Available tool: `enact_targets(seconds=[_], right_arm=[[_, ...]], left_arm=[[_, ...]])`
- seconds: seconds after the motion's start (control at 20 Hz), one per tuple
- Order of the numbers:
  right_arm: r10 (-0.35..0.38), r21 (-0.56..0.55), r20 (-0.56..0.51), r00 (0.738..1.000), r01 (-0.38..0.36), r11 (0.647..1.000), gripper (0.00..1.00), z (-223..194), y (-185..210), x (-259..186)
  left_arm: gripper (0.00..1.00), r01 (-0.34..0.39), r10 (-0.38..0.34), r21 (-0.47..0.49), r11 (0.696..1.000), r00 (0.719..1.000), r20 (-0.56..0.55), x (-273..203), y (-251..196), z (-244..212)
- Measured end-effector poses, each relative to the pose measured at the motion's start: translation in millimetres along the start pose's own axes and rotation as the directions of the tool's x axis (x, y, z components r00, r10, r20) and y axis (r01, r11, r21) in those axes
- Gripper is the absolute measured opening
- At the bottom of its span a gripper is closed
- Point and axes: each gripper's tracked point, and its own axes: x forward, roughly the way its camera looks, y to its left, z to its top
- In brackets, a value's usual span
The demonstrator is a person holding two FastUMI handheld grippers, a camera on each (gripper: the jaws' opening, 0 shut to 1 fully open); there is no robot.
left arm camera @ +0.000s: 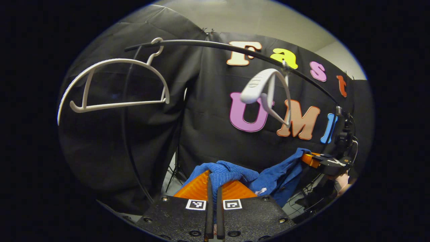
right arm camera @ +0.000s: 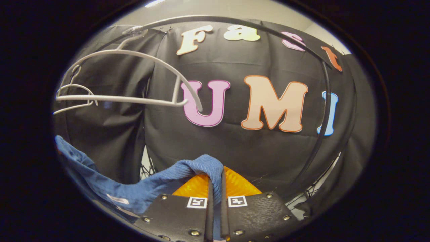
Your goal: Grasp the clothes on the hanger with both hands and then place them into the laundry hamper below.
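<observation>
Blue garment [left arm camera: 231, 174]: clamped by left gripper [left arm camera: 213, 188] and right gripper [right arm camera: 215, 185], held below black rail [left arm camera: 208, 43]; two white hangers [left arm camera: 114, 84] hung bare from rail.

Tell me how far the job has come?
Done: the blue garment is off the white hangers, which hang bare on the rail. In hand: the left gripper and right gripper are each shut on its cloth. Left: lowering it into the hamper.
</observation>
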Motion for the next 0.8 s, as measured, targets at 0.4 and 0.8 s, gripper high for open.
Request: enact_targets(seconds=[0.4, 0.8], right_arm=[[0.074, 0.026, 0.069, 0.995, -0.076, 0.997, 0.09, 31.1, 29.6, -41.9], [0.101, 0.032, 0.104, 0.989, -0.105, 0.994, 0.09, 47.9, 26.3, -66.5]], left_arm=[[0.04, 0.227, -0.227, 0.021, 0.974, 0.974, 0.009, 2.4, -87.9, -5.7], [0.04, 0.463, -0.466, 0.052, 0.885, 0.883, 0.063, 36.9, -187.8, 18.3]])
